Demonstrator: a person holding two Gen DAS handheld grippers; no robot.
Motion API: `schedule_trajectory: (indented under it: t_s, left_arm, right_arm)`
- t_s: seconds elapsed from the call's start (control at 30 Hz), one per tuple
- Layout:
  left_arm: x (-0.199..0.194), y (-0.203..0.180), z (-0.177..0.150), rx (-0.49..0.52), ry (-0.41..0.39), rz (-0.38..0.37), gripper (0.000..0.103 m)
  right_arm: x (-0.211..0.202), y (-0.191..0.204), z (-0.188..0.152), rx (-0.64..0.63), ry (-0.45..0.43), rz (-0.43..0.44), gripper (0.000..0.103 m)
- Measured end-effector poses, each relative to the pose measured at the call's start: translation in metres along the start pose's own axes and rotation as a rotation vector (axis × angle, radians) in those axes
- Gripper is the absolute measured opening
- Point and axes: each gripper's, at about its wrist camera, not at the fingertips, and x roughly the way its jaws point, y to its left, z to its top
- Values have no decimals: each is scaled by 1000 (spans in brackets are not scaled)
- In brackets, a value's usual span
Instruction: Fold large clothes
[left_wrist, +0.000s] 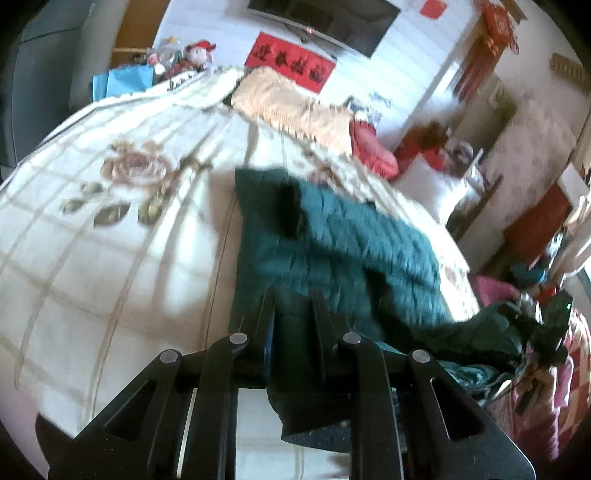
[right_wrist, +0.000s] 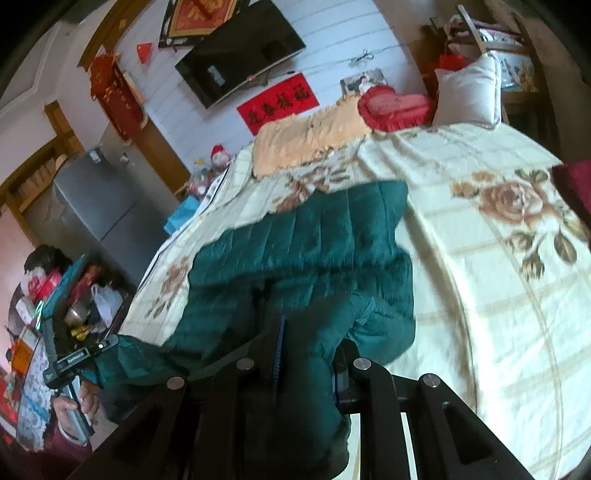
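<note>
A dark green quilted jacket (left_wrist: 351, 243) lies spread on the bed's cream floral bedspread (left_wrist: 110, 221). My left gripper (left_wrist: 293, 310) is shut on the jacket's near edge, and cloth hangs down between its fingers. The jacket also shows in the right wrist view (right_wrist: 306, 240). My right gripper (right_wrist: 310, 339) is shut on another part of its near edge, a fold bunched between the fingers. The left gripper (right_wrist: 74, 363) shows at the far left of the right wrist view, gripping the jacket. The right gripper (left_wrist: 554, 317) shows at the far right of the left wrist view.
A tan blanket (right_wrist: 310, 136), a red heart cushion (right_wrist: 395, 105) and a white pillow (right_wrist: 469, 92) lie at the bed's far end. A TV (right_wrist: 240, 55) hangs on the wall. A grey fridge (right_wrist: 92, 199) and a cluttered table (right_wrist: 55, 302) stand left of the bed.
</note>
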Motion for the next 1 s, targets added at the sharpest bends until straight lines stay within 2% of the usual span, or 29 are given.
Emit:
schedule_trajectory:
  t_s: [0.23,0.37,0.43,0.53,0.63,0.77,0.87,1.0]
  left_arm:
    - [29,-7,54,-17,-67,19,16]
    - [60,-6,79,-27,-65,63,16]
    - [74,-4,92,-25,-93,109,16]
    - [89,4,115,-54,-129,152,10]
    - [114,14,133,-113,-75,119,10]
    - [130,19,136,-114,-46,91,10]
    - [141,33,136,-193,12,-3,11]
    - [145,42,138,-230,18,-38,11]
  right_arm:
    - [32,-3,47,9,-37,-53,17]
    - [59,-6,74,8,-21,-87,17]
    - [73,-9,86,15,-16,-99,17]
    - [93,-11,104,26,-6,-118,17]
    - [114,-12,116,33,0,-132,17]
    - [136,-15,131,47,9,-147,17]
    - [151,-18,137,54,26,-160,17]
    - [172,-24,145,68,42,-181,17]
